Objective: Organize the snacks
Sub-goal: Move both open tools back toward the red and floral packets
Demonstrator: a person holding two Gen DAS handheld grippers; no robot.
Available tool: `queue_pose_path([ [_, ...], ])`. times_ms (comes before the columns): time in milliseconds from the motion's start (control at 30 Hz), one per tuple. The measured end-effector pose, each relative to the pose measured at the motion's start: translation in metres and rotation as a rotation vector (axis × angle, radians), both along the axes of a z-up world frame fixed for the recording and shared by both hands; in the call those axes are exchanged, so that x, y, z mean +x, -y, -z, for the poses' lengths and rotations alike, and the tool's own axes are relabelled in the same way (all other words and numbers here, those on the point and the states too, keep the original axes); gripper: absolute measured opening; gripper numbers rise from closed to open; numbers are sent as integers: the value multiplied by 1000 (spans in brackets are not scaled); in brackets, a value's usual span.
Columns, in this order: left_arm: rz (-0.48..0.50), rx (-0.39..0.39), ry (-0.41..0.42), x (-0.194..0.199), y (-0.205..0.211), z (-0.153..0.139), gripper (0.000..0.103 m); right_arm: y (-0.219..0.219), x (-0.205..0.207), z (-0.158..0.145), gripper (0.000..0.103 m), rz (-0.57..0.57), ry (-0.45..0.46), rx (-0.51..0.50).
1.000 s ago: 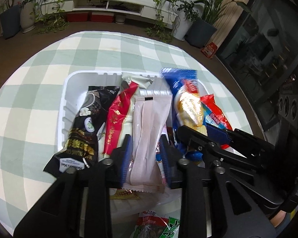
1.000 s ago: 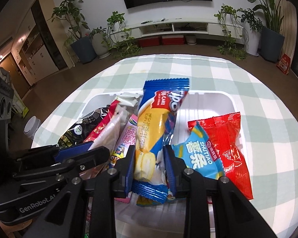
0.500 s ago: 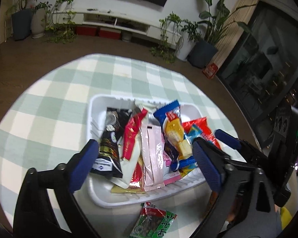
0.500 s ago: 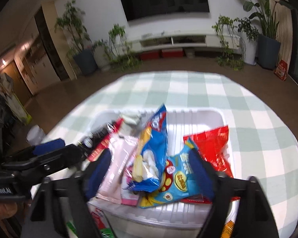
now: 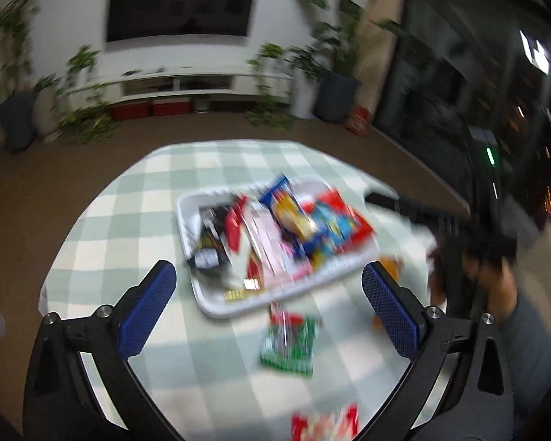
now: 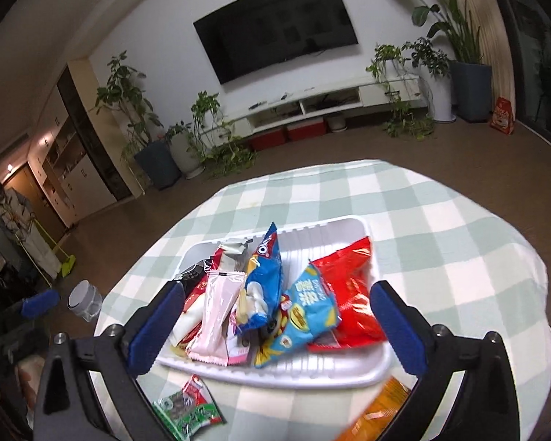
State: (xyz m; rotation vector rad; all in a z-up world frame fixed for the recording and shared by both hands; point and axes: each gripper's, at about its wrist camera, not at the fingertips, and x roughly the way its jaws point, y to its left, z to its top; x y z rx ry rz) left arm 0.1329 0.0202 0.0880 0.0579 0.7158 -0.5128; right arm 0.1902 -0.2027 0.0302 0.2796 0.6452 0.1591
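Above a round table draped in a green-and-white checked cloth [image 6: 440,220], two hand-held grippers hang with nothing in their grasp. The left gripper [image 5: 270,303] has just been spreading its jaws, and its blue pads now stand wide apart with only the tabletop showing between them; the view from its camera is smeared by motion. Ahead of it lies the white tray [image 5: 187,202] heaped with snack packets, and just nearer, between the fingers, a green packet [image 5: 288,341] sits loose on the cloth. To its right, a hand [image 5: 496,283] grips the second tool.

The right gripper [image 6: 277,325] has likewise just been releasing, its jaws fully parted and clear of everything. Framed between its pads, in the same tray [image 6: 330,231], lie a pink wrapper [image 6: 216,316], a blue Oreo packet [image 6: 264,279], a light-blue chip bag [image 6: 305,308] and a red bag [image 6: 352,294], overlapping one another. Below its left finger the green packet [image 6: 187,411] rests on the cloth outside the tray; by its right finger lies an orange packet [image 6: 382,411].
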Motion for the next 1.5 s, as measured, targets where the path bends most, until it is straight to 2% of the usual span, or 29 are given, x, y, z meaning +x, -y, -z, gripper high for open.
queue_pose_path([
  [100,112,122,7,-36,2,13,103,9,-17,-2,103,1,9,34],
  [267,219,208,-25,-78,-11,43,103,18,-39,5,103,-36,-31,132],
  [400,304,352,34,-109,-11,64,103,9,-62,16,103,-92,-75,173],
  [467,337,401,5,-115,-8,73,103,-2,-78,23,103,-135,-101,149],
  [600,446,478,-113,-125,5,94,103,-33,-110,32,103,-239,-111,60],
  [767,546,598,-143,-140,22,119,103,-52,-130,42,97,-275,-116,-12],
  [800,556,606,-153,-141,24,123,103,-51,-130,43,93,-271,-123,-16],
  [933,561,607,-198,-132,24,133,103,-55,-123,51,91,-327,-169,3],
  [1033,538,561,-225,-118,20,134,102,-83,-128,58,85,-439,-189,-83],
  [1133,538,495,-251,-107,15,130,102,-114,-143,59,84,-566,-148,-177],
  [1200,555,497,-255,-105,16,131,100,-126,-150,62,84,-610,-132,-224],
  [1267,573,513,-271,-103,17,136,86,-130,-150,66,83,-615,-145,-249],
  [1367,585,515,-312,-100,16,144,72,-125,-147,69,83,-593,-167,-247],
  [1500,588,494,-336,-94,12,145,71,-128,-145,71,83,-602,-178,-249],
])
